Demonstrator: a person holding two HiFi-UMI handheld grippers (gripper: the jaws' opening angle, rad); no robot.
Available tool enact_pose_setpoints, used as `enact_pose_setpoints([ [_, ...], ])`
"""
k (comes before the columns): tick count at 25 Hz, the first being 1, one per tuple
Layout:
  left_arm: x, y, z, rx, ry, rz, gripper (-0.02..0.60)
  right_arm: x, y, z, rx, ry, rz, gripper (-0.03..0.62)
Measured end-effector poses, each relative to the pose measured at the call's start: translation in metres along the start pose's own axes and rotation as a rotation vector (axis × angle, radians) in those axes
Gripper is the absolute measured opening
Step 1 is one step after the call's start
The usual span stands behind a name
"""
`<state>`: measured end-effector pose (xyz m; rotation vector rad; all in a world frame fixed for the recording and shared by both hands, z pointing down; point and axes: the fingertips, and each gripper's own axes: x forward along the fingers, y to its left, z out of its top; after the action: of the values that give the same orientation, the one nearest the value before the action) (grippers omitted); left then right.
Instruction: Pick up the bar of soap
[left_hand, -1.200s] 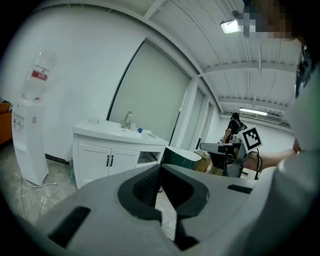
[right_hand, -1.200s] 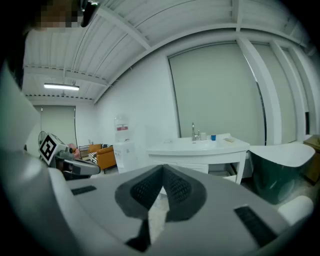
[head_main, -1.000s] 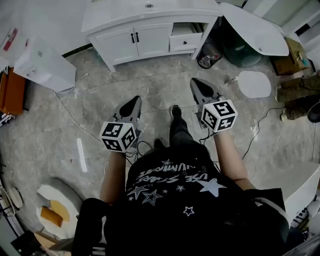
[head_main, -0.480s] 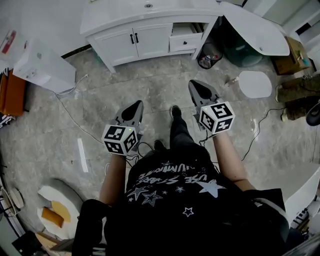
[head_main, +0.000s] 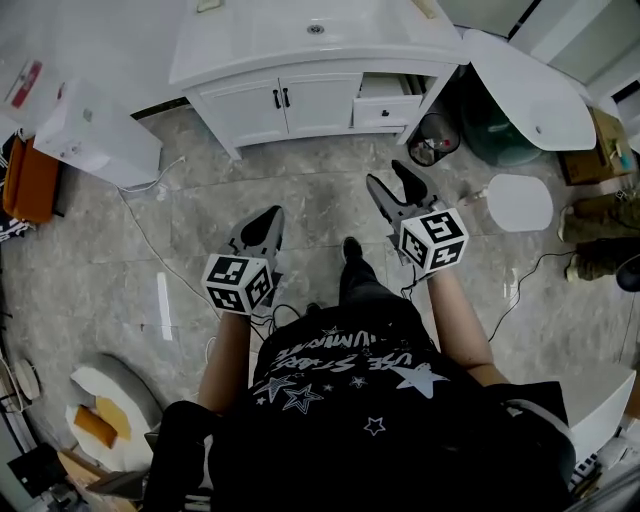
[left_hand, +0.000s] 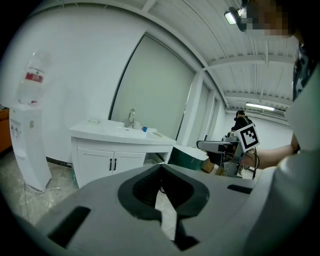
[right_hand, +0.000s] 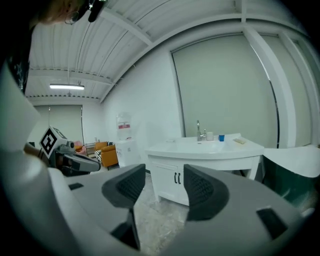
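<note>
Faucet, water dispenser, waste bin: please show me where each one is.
faucet (right_hand: 198, 132), right gripper view, on its upright body.
water dispenser (head_main: 102, 132), head view, on its white body.
waste bin (head_main: 421, 129), head view, on its dark wall.

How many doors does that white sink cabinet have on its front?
2. The white sink cabinet has a left door and a right door side by side. An open drawer sits beside them; none seem hidden.

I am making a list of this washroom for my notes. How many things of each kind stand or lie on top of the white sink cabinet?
Faucet: 1
Cups: 2 (white cup, blue cup)
Flat pale pieces: 2 (left piece, right piece); too small to tell which is soap
Total: 5
</note>
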<state>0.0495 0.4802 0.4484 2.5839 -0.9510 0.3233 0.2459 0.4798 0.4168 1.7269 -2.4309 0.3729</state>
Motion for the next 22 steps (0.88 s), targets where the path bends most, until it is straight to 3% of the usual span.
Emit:
enact_pose_setpoints([
  [13,0.11,0.052,0.075,0.005,-0.058,0.163,0.009,0.125,-0.108,0.045,0.02,0.016,0.168,0.442],
  [22,0.127,0.096,0.089,-0.062,-0.073,0.298,0.009,0.175,-0.143,0.048,0.05,0.054,0.225,0.463],
])
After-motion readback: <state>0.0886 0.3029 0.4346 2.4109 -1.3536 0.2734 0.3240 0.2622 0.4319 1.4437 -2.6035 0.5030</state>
